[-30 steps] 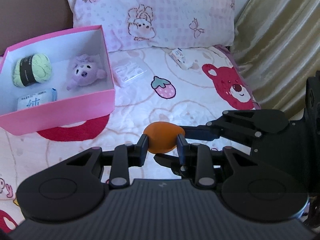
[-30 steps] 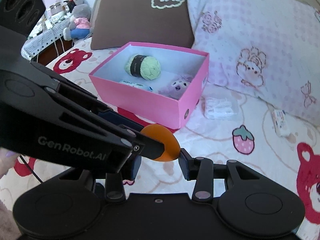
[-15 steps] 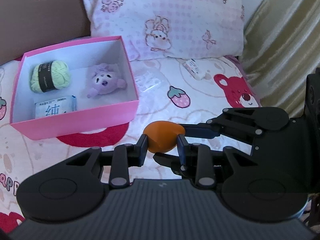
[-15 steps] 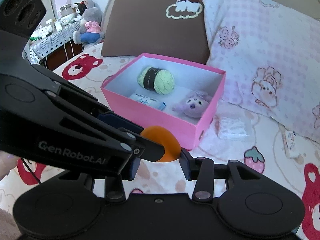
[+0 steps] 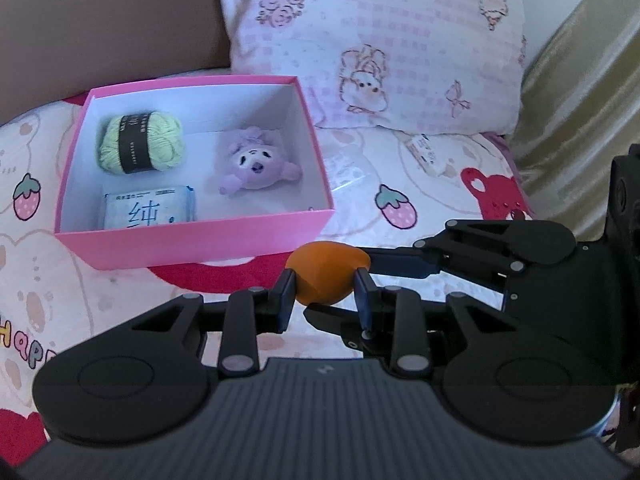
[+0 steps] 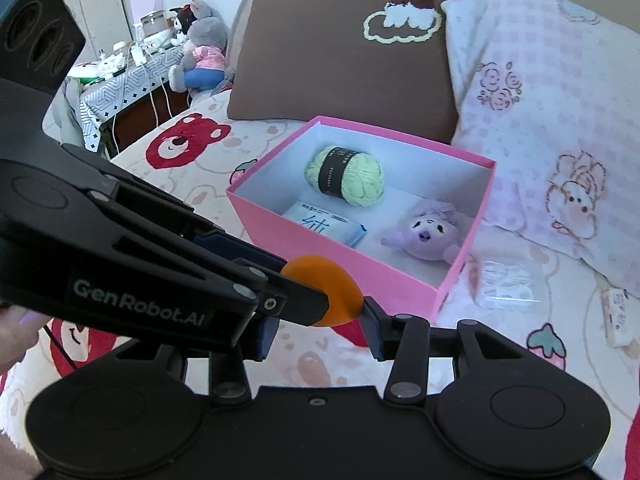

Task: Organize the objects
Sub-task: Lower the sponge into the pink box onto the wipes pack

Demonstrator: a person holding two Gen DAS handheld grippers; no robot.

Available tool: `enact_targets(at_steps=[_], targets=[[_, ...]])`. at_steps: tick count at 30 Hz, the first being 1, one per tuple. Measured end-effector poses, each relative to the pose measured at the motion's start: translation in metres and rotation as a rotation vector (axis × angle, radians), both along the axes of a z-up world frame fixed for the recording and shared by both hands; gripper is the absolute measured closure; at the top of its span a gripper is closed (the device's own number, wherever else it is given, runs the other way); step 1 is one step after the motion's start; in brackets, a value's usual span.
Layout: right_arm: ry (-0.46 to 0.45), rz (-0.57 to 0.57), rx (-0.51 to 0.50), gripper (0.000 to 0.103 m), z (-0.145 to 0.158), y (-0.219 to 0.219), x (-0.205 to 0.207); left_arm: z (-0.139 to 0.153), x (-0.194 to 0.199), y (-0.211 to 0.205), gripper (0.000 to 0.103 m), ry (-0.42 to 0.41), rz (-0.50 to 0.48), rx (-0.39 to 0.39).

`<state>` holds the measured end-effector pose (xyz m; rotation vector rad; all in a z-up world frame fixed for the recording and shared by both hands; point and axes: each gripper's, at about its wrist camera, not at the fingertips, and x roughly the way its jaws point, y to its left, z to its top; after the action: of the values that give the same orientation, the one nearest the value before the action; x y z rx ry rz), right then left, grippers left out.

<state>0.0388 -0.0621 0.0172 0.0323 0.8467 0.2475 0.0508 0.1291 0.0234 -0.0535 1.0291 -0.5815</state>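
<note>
Left wrist view: left gripper (image 5: pixel 325 287) is clenched on the orange egg-shaped sponge (image 5: pixel 326 276), both pads pressing its sides. Right gripper (image 5: pixel 362 276) comes in from the right; one finger tip touches the sponge's right end. Pink box (image 5: pixel 200 240) sits ahead and left of the claw on the bed sheet (image 5: pixel 400 168). Inside it: green yarn ball (image 5: pixel 140 143) far left, purple plush (image 5: pixel 256 164) right, tissue pack (image 5: pixel 150 208) near left. Two small packets (image 5: pixel 424 152) lie ahead and right of the claw, beside the pink pillow (image 5: pixel 380 40).

Right wrist view: right gripper (image 6: pixel 320 320) has jaws partly apart around the sponge (image 6: pixel 332 296); its right pad touches the sponge, while the left pad is hidden behind the left gripper (image 6: pixel 304 304), so I can't tell if it's gripping. The box (image 6: pixel 340 256) sits just beyond the claw.
</note>
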Motion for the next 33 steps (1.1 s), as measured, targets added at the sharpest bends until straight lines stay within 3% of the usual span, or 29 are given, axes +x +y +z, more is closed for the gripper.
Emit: enact_targets(at_steps=[12,18,33], targets=[[-0.014,0.014,0.066,0.053,-0.001,0.006,0.050,0.006,0.043,0.018,0.075,-0.003,0.070,0.054],[-0.016,0.011,0.039,0.053,-0.006,0.006,0.076,0.001,0.071,0.016,0.074,-0.001,0.100,0.073],[0.042,0.100,0.036,0.053,-0.021,0.010,0.149,-0.020,0.130,0.045,0.073,0.047,0.215,0.034]])
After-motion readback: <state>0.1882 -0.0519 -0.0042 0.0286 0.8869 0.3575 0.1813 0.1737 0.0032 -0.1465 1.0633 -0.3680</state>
